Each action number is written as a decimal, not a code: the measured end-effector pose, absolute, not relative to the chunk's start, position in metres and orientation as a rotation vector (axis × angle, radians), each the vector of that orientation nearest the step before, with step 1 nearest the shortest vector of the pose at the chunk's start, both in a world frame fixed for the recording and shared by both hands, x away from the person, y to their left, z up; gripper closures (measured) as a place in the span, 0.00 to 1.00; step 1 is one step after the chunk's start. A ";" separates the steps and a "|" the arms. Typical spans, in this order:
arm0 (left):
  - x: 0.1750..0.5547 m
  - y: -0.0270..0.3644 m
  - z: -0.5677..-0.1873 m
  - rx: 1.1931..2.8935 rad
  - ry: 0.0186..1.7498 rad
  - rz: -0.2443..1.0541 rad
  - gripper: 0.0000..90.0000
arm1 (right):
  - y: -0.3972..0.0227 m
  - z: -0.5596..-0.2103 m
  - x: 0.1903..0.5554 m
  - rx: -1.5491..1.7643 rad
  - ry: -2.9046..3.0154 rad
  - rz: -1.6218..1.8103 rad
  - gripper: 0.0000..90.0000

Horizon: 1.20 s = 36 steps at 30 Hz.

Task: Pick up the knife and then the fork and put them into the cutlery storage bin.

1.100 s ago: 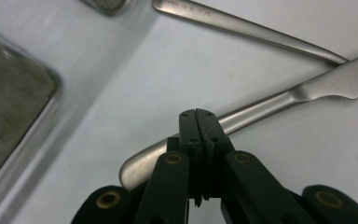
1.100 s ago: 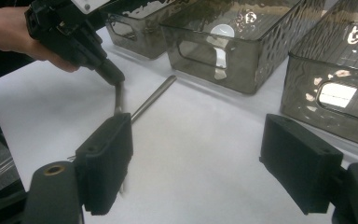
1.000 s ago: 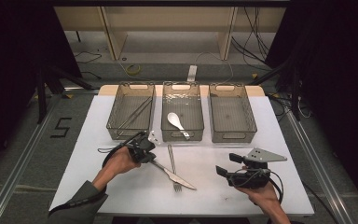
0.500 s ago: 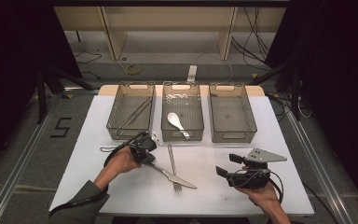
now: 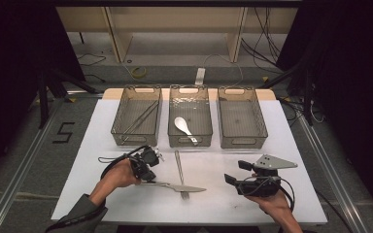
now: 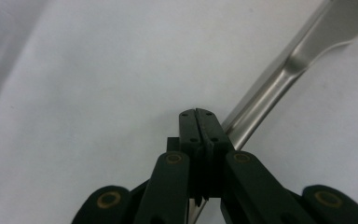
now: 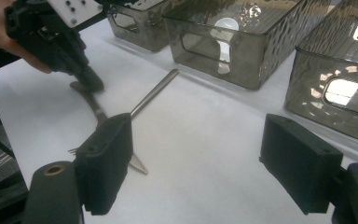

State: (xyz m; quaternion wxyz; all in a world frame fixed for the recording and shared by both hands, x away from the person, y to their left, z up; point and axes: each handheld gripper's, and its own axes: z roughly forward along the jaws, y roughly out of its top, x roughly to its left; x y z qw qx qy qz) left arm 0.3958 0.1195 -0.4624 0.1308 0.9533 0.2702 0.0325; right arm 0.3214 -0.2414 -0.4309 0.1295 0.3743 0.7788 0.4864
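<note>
A table knife (image 5: 187, 188) lies across the near end of a fork (image 5: 178, 167) on the white table (image 5: 102, 145). My left gripper (image 5: 144, 175) is shut, and its tips come down on the knife's handle end. In the left gripper view the pads (image 6: 199, 114) meet with no gap, and the knife handle (image 6: 279, 79) runs out from beneath them to the upper right. My right gripper (image 5: 237, 172) hovers open and empty at the front right. In the right gripper view its jaws (image 7: 200, 163) frame the fork handle (image 7: 154, 92), the knife (image 7: 93, 108) and the left gripper (image 7: 89, 84).
Three clear bins stand in a row at the back. The left bin (image 5: 119, 127) holds thin metal sticks (image 5: 141, 119), the middle bin (image 5: 190, 141) a white spoon (image 5: 182, 125), and the right bin (image 5: 243, 141) nothing. A "5" mark (image 5: 63, 132) is on the floor to the left.
My left gripper has shifted toward the near side, and the knife's handle end swung with it, so the knife now lies more crosswise. The right gripper stayed put.
</note>
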 end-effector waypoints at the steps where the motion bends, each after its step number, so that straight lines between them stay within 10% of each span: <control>1: 0.394 0.120 -0.462 2.780 0.776 0.094 0.99 | -0.241 -0.431 0.321 1.090 2.265 1.411 0.29; 9: 0.389 0.121 -0.461 2.779 0.761 0.053 0.98 | -0.240 -0.431 0.321 1.087 2.268 1.410 0.29; 25: 0.382 0.115 -0.452 2.807 0.757 0.069 0.42 | -0.240 -0.431 0.321 1.081 2.274 1.414 0.29; 36: 0.379 0.111 -0.456 2.833 0.707 0.056 0.57 | -0.239 -0.432 0.322 1.077 2.284 1.415 0.29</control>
